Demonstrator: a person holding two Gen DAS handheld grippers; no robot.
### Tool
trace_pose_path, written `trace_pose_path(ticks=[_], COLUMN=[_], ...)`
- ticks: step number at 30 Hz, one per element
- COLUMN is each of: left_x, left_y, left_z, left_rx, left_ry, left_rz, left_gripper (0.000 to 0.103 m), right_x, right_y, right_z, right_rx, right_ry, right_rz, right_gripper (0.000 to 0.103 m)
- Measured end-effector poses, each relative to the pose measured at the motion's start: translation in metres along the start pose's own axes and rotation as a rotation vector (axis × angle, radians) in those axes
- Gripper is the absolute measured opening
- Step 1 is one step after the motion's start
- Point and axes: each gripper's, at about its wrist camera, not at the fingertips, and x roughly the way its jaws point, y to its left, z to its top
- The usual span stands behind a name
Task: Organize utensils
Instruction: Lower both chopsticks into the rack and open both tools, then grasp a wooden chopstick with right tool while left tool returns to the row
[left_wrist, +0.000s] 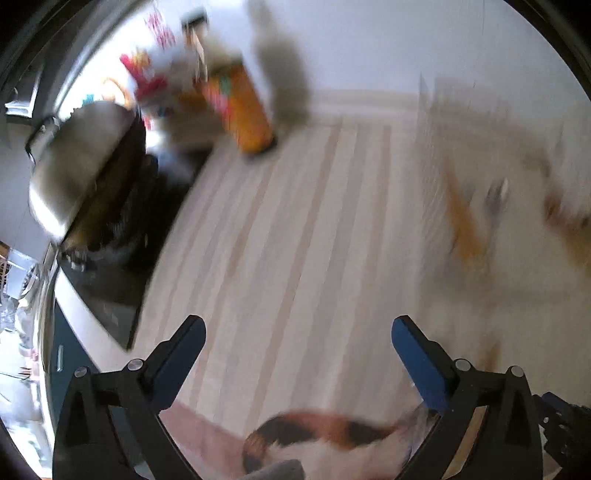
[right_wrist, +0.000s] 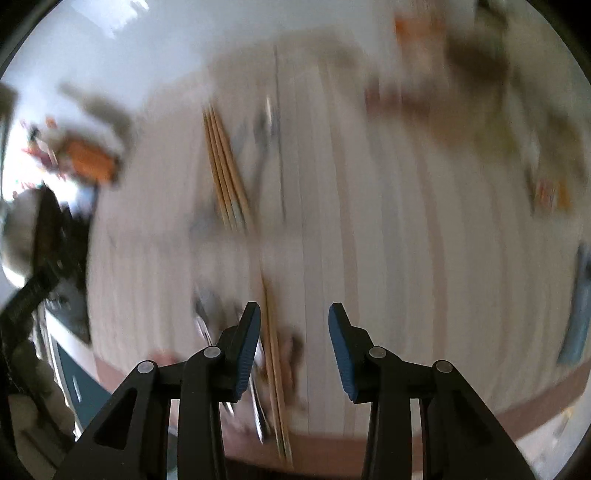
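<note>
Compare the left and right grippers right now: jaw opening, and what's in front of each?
The left gripper is spread wide; the right gripper is open too, but narrower. Only bare striped cloth lies ahead of the left one, while wooden chopsticks run just inside the right one's left finger, with a second bundle of chopsticks farther off. Both have blue pads on black frames, hold nothing, and both views are motion-blurred.

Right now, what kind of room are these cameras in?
Most likely a home kitchen, though everything is blurred. A steel pot sits on a black cooktop, and chopsticks lie on the striped placemat. A calico cat suggests a home.
</note>
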Motion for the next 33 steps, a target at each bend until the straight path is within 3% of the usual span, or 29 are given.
trace_pose_path(ticks=[4,7,12,17,21,25,28,29,31,33], left_x=[0.038,0.050,0.053,0.037,0.017,-0.001,-0.007,-0.007,-0.007,-0.003], left_y=[0.007,0.009,0.007,-0.001,-0.027,-0.068,-0.105,-0.114,-0.134,-0.152], left_z=[-0.036,-0.048,-0.054,-0.064,-0.075,-0.084,-0.093,-0.095,-0.101,-0.108], left_rx=[0.017,0.031,0.068,0.094,0.126,0.158,0.198,0.207,0.238,0.280], left_ry=[0.113,0.142,0.131,0.105,0.095,0.131,0.182,0.192,0.208,0.224], left_rz=[-0.012,-0.030,-0.053,-0.091,-0.137,-0.262,-0.328,-0.337,-0.333,-0.304], left_gripper=[0.103,0.103,0.103,0.103,0.100,0.086,0.059,0.049,0.039,0.036], right_x=[0.042,0.057,0.072,0.076,0.071,0.059,0.052,0.049,0.045,0.043], right_y=[0.000,0.009,0.028,0.031,0.002,-0.052,-0.086,-0.100,-0.116,-0.130], right_z=[-0.039,-0.053,-0.063,-0.070,-0.073,-0.073,-0.073,-0.073,-0.074,-0.077], right_rx=[0.011,-0.010,-0.077,-0.071,-0.018,0.070,0.112,0.126,0.138,0.145], right_ry=[0.098,0.122,0.109,0.072,0.057,0.053,0.049,0.046,0.045,0.044], right_rz=[-0.009,-0.018,-0.119,-0.202,-0.262,-0.299,-0.309,-0.312,-0.302,-0.292], right_gripper=[0.032,0.029,0.006,0.006,0.006,0.006,0.006,0.006,0.006,0.006])
